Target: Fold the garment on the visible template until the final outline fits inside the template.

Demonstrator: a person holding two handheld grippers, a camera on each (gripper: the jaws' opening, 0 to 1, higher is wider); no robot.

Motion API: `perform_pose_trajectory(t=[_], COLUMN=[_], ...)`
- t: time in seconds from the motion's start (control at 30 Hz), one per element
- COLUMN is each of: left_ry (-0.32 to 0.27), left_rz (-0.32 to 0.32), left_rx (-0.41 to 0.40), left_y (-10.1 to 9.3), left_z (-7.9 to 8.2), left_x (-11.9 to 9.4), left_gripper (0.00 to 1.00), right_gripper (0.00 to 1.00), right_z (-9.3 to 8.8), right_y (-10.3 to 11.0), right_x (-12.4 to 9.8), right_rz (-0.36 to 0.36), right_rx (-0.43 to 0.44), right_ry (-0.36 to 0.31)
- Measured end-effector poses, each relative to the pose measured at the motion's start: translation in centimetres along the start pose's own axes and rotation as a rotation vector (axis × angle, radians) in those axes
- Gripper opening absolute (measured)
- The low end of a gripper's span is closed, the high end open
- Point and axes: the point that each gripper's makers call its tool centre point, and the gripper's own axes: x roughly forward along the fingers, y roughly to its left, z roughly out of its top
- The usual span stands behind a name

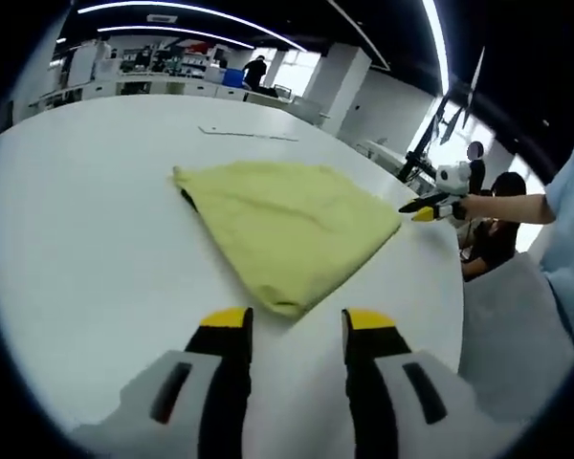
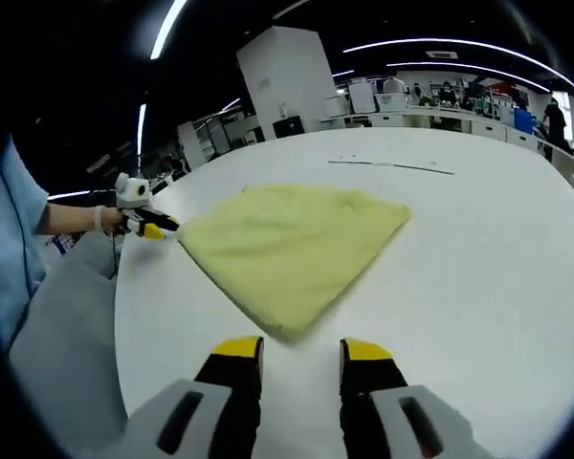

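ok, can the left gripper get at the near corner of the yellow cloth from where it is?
Probably yes. The left gripper is open, its jaws pointing at the near corner of the yellow cloth, with only bare white table between them.

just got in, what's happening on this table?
A person holds a gripper in each hand over a white table with a yellow cloth lying on it, already folded to a rough triangle. The left gripper and the right gripper each sit open just short of a cloth corner, gripping nothing. A thin dark line is marked on the table beyond the cloth. Whether the fold is finished, I cannot tell.
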Motion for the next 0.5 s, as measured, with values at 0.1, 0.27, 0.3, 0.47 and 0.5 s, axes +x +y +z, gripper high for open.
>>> perform_pose_trajectory(t=[0.1,0.27,0.3,0.47,0.5], left_ry=[-0.007,-0.008,-0.015,-0.02,-0.022], left_rz=[0.004,-0.006,-0.001,-0.011,-0.012], left_rx=[-0.027,-0.046,-0.051,-0.059,-0.06], left_y=[0.1,0.1,0.2,0.0,-0.1], left_z=[-0.1,-0.2,-0.1,-0.1,-0.1], left_x=[0.1,0.4,0.4,0.7,0.7], left_gripper=[0.27,0.19,0.18,0.15,0.14], right_gripper=[0.19,0.11,0.11,0.07,0.07], right_z=[-0.3,0.0,0.0,0.0,0.0], right_y=[0.2,-0.1,-0.1,0.2,0.3], right_x=[0.5,1.1,1.2,1.3,1.4], right_rz=[0.004,0.007,0.012,0.028,0.026], right_rx=[-0.005,0.033,0.036,0.041,0.044], right_ry=[0.005,-0.022,-0.021,-0.026,-0.027])
